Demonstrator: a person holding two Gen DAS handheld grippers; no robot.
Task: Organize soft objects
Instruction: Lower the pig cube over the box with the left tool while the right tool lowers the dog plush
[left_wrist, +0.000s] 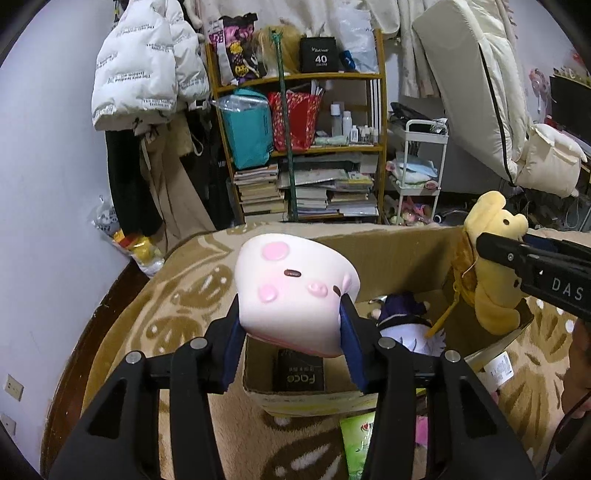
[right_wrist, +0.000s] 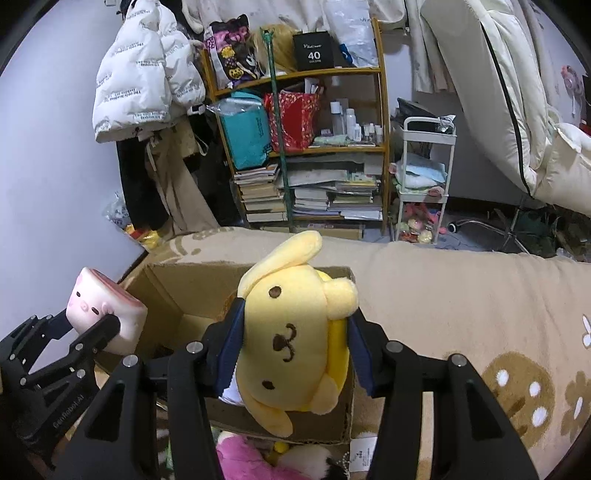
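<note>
A pale pink squishy pig toy (left_wrist: 295, 280) sits squeezed between the blue pads of my left gripper (left_wrist: 291, 306), which is shut on it above the near edge of an open cardboard box (left_wrist: 399, 258). In the right wrist view the same pig toy (right_wrist: 99, 306) and left gripper (right_wrist: 88, 321) show at the left. My right gripper (right_wrist: 295, 314) is shut on a yellow dog plush (right_wrist: 291, 332), held sideways over the box (right_wrist: 192, 284). From the left wrist the plush (left_wrist: 491, 288) hangs in the right gripper (left_wrist: 498, 243) over the box's right wall.
Inside the box lie a dark-clothed doll (left_wrist: 402, 317) and a black carton (left_wrist: 299, 373). The box stands on a beige patterned blanket (right_wrist: 461, 295). A pink plush (right_wrist: 243, 458) and a green packet (left_wrist: 358, 443) lie near the box. A bookshelf (right_wrist: 314, 147) and a white cart (right_wrist: 424, 177) stand behind.
</note>
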